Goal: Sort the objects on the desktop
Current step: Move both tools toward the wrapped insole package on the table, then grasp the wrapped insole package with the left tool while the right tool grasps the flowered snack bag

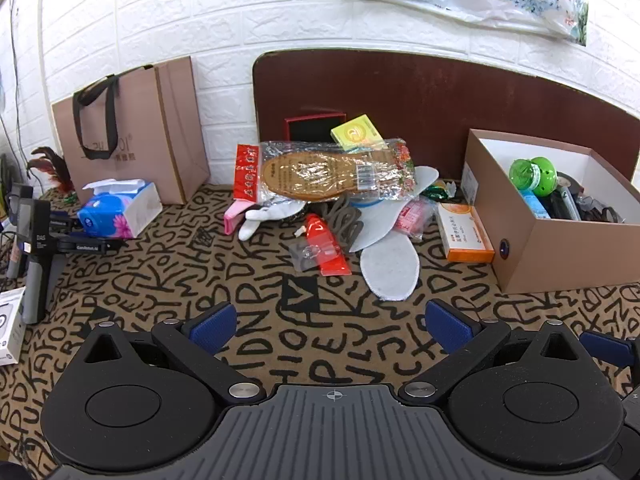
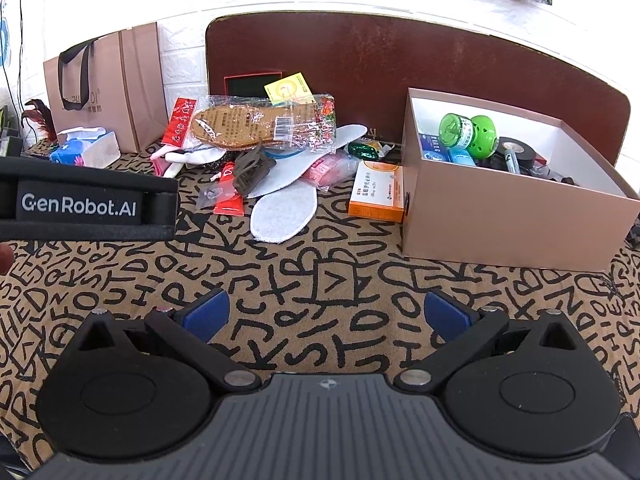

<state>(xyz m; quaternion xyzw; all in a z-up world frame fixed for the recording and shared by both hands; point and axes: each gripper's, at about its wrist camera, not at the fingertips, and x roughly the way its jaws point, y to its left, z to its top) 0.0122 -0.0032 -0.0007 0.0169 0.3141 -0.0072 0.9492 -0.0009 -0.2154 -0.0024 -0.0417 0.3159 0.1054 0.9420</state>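
Note:
A heap of loose items lies at the back of the patterned tablecloth: bagged brown insoles (image 1: 320,174) (image 2: 256,126), white insoles (image 1: 390,266) (image 2: 282,216), a red packet (image 1: 326,244) (image 2: 228,190), an orange medicine box (image 1: 466,232) (image 2: 378,192) and a yellow-green box (image 1: 357,132) (image 2: 288,88). To the right stands an open tan cardboard box (image 1: 556,252) (image 2: 500,216) with a green bottle (image 1: 534,174) (image 2: 468,130), tape and other things inside. My left gripper (image 1: 334,326) and right gripper (image 2: 326,314) hover open over bare cloth in front of the heap, nothing between the fingers.
A tan paper bag (image 1: 132,132) (image 2: 106,88) and a tissue pack (image 1: 120,208) (image 2: 86,146) stand at the back left. A brown board (image 1: 440,96) (image 2: 400,64) leans on the white wall. The left gripper's body (image 2: 80,204) crosses the right wrist view's left edge.

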